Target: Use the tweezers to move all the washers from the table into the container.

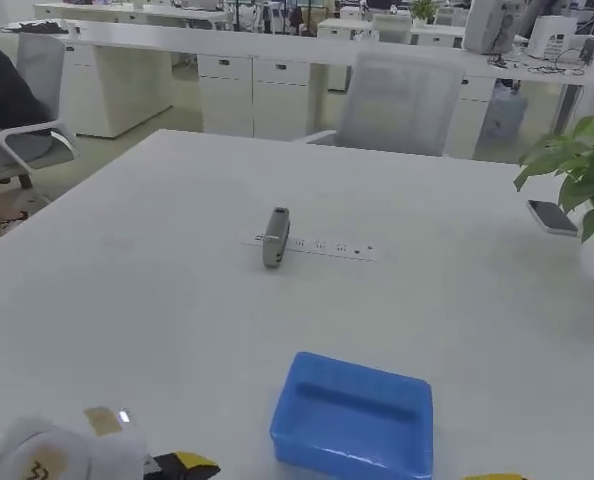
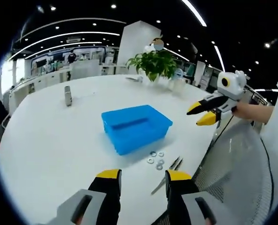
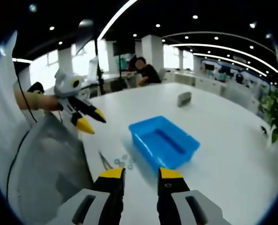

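Observation:
Several small washers (image 2: pixel 156 159) lie on the white table near its front edge, beside the metal tweezers (image 2: pixel 167 174). Just behind them stands the blue container (image 2: pixel 136 126), which looks empty inside. My left gripper (image 2: pixel 142 177) hovers open in front of the washers, holding nothing. The right gripper view shows the same washers (image 3: pixel 122 161), tweezers (image 3: pixel 105 161) and container (image 3: pixel 164 140), with my right gripper (image 3: pixel 140 174) open over the table edge. Each gripper appears in the other's view, the right gripper (image 2: pixel 205 112) and the left gripper (image 3: pixel 85 119). In the head view the container (image 1: pixel 352 415) sits at the bottom, the left gripper (image 1: pixel 192 465) to its left.
A grey block (image 1: pixel 276 237) stands on a socket strip at mid-table. A phone (image 1: pixel 552 217) and a potted plant (image 1: pixel 582 180) are at the right. A mesh chair back (image 3: pixel 50 154) is close to the front edge. Office chairs and desks lie beyond.

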{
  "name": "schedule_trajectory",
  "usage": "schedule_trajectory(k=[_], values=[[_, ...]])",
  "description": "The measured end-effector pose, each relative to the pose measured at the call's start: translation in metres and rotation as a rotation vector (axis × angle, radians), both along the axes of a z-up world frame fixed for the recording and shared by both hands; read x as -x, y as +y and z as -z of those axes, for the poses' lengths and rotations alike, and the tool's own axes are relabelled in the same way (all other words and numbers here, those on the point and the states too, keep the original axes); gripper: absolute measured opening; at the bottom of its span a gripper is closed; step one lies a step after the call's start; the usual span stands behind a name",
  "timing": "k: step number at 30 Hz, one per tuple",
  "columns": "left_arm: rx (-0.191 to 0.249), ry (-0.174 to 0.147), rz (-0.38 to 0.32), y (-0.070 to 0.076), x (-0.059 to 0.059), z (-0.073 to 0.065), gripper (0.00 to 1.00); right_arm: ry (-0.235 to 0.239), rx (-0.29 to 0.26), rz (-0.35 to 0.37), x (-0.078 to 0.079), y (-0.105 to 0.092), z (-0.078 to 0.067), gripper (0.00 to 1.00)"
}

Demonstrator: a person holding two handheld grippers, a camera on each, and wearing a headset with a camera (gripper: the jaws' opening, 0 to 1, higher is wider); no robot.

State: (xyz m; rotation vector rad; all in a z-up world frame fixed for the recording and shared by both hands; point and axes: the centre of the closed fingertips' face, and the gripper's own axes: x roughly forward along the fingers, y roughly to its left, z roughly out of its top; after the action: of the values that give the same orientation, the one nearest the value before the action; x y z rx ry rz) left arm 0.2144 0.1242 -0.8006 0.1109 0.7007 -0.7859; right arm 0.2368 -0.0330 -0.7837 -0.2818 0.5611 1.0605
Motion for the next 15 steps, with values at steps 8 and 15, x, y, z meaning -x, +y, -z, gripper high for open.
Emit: schedule_trajectory(k=[8, 15], values=[[-0.142, 0.084, 0.164, -0.007, 0.014, 0.033, 0.27, 0.071, 0.029, -0.087, 0.012, 0.026, 0.026, 0.21], [-0.232, 0.089, 0.272, -0.013, 0.021, 0.049, 0.24, 0.128, 0.101, -0.182, 0.028, 0.041, 0.054, 0.18]])
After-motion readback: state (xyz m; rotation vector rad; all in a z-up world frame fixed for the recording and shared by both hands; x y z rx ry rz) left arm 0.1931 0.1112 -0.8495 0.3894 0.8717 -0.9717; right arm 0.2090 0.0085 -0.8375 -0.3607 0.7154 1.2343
